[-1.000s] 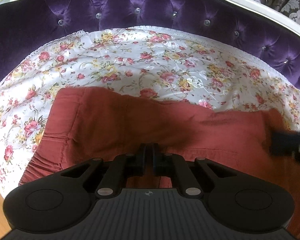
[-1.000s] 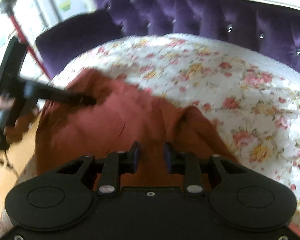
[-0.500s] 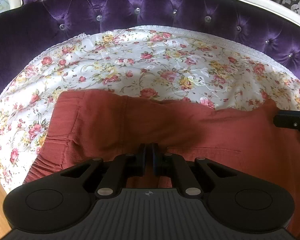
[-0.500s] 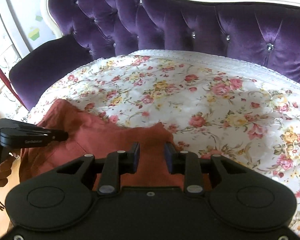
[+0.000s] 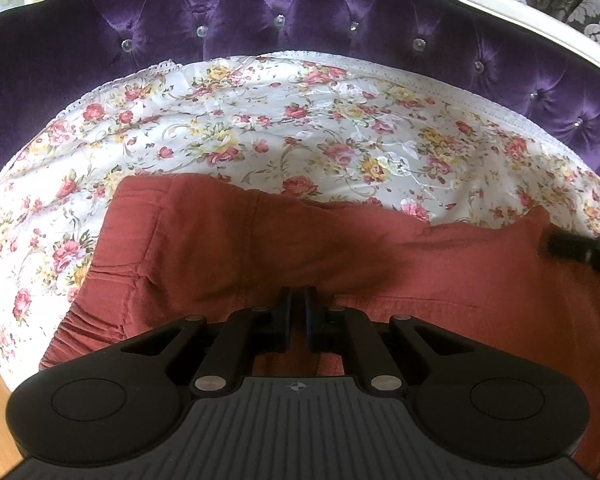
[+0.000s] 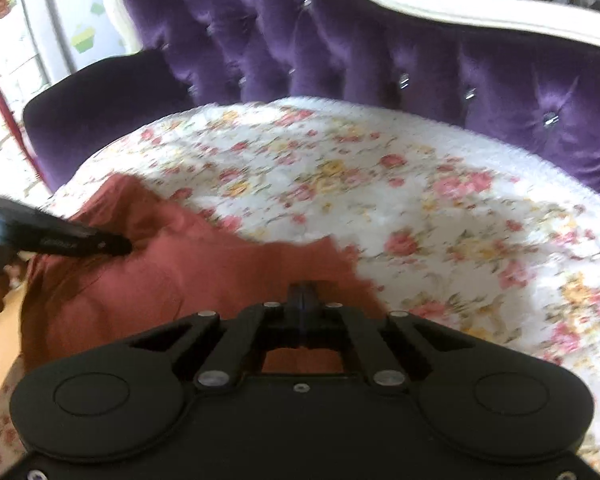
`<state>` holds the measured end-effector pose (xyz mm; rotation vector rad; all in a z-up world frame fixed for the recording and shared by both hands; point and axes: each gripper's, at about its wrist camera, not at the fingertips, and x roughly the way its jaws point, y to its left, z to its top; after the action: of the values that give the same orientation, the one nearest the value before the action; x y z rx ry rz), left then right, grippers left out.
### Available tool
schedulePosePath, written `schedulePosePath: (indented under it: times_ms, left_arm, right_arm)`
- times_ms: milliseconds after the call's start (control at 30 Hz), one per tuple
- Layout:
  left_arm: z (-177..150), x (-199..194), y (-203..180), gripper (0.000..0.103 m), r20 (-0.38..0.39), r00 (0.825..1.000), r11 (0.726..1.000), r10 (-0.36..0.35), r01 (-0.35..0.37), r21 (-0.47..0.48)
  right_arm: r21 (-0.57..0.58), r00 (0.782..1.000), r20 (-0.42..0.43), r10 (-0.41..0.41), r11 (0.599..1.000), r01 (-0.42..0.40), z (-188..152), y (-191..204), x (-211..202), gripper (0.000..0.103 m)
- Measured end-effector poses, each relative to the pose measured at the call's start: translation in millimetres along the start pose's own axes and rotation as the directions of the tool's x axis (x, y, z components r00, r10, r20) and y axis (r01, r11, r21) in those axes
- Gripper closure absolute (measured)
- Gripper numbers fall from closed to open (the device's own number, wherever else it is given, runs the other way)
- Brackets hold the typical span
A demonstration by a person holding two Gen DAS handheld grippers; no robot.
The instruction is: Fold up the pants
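One pair of rust-red pants [image 5: 340, 256], one floral sheet [image 5: 300, 132], one purple tufted headboard [image 5: 300, 12], two tongs [image 5: 297, 312] [image 6: 303, 300]

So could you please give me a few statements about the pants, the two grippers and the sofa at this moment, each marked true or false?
1. The rust-red cotton pants lie on a white floral-print cloth. True.
2. The left gripper is wide open above bare cloth. False: its jaws are nearly closed on the pants fabric.
3. The sofa back is tufted purple velvet with crystal buttons. True.
4. The right gripper is empty and far from the pants. False: its jaws are shut at the pants' edge.
5. The pants are already folded into a small neat square. False: they are spread wide and wrinkled.
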<state>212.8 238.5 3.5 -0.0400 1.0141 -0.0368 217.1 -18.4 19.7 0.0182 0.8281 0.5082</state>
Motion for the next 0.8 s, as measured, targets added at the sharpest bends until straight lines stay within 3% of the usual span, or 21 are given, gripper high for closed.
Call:
schedulePosePath:
  times_ms: [67,133,200,400,600,700,733,800]
  left_arm:
    - [-0.6,-0.5,-1.1,0.095,0.002,1.000,1.000,0.005,-0.005,0.007]
    - [-0.8,-0.5,-2.9,0.095,0.003,1.000,1.000,0.012,-0.012,0.013]
    - [-0.5,-0.5,-4.3,0.095,0.003,1.000,1.000,0.018,-0.018,0.020]
    - [-0.7,-0.5,-0.7,0.095,0.005,1.000,1.000,0.005,-0.005,0.011]
    - [-0.8,-0.3,-3.6,0.095,0.006,1.000,1.000,0.018,-0.018,0.022]
    - [-1.4,-0.3,-3.5,0.095,0.010,1.000,1.000,0.017,-0.017,0.024]
    - [-1.0,-0.3,-2.2,0.095,0.010,1.000,1.000,0.012,-0.012,0.019]
    - [-0.6,-0.3,2.8,0.096,0.011,1.000,1.000,0.000,0.000,-0.008]
  right_arm:
    - [0.037,0.999,0.042,0.006,0.999,-0.007,4.8,-8.2,-3.4,0.091]
    - [0.085,0.998,0.069,-0.010,0.996,0.004,12.0,-17.6,-5.8,0.070]
    - [0.090,0.999,0.046,0.004,0.996,-0.008,18.3,-22.8,-1.5,0.062]
    - [0.052,0.997,-0.058,0.056,0.997,-0.053,13.5,-19.2,18.8,0.061]
    - [-0.004,0.993,-0.070,0.093,0.996,-0.094,1.3,-0.4,9.9,0.061]
    - [0.052,0.993,-0.047,0.108,0.993,-0.106,10.7,-8.1,16.7,0.061]
    - [0.075,0.992,-0.039,0.121,0.990,-0.118,13.7,-11.1,19.6,0.068]
    - [0.098,0.993,-0.029,0.117,0.989,-0.113,16.4,-14.2,22.6,0.096]
